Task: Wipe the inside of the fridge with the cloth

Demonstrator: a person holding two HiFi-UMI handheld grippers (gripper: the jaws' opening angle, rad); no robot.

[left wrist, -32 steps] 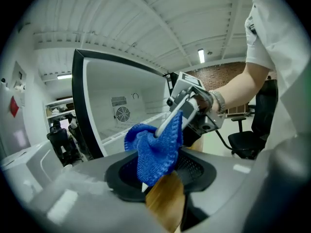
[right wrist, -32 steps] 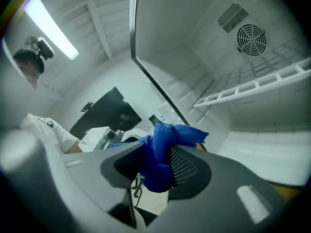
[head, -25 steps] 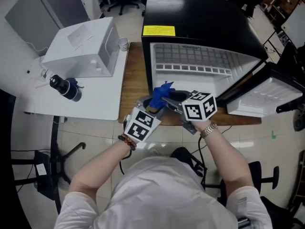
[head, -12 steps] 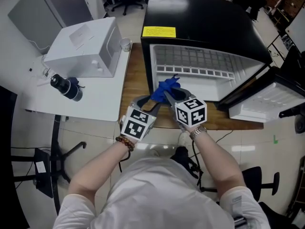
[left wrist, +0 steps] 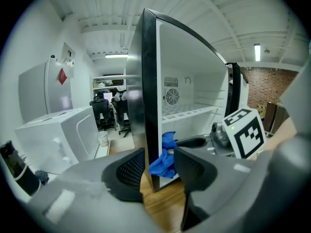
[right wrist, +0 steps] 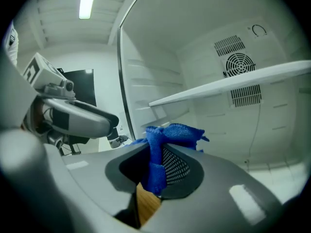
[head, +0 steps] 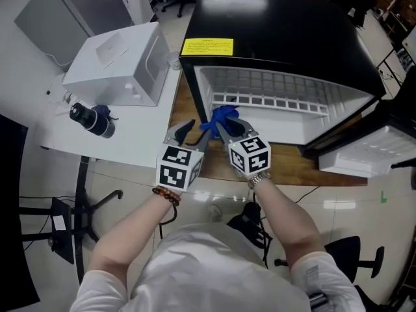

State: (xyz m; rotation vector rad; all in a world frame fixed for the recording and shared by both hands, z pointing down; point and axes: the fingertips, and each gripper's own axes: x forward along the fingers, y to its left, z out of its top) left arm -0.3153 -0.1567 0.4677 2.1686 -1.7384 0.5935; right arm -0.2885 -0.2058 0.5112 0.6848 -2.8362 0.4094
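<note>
A black mini fridge (head: 273, 18) stands with its door open, showing a white interior and a wire shelf (head: 273, 83). My right gripper (head: 227, 123) is shut on a blue cloth (head: 220, 117) at the front left corner of the opening. Its jaws have just been closing, with the cloth between them. In the right gripper view the cloth (right wrist: 167, 135) bunches up out of the pinched pads, with the white shelf (right wrist: 233, 84) beyond. My left gripper (head: 194, 134) is open and empty, just left of the cloth and outside the fridge's left wall (left wrist: 146, 81).
The fridge sits on a wooden top (head: 185, 158). Its door (head: 370, 151) hangs open at the right. On the white table to the left are a white box-shaped appliance (head: 120, 60), a paper cup (head: 170, 58) and a black cylindrical device (head: 91, 117).
Both grippers have shifted left and forward, up to the fridge's front left corner. The right one carried the blue cloth along, and the left one now points past the fridge's side wall.
</note>
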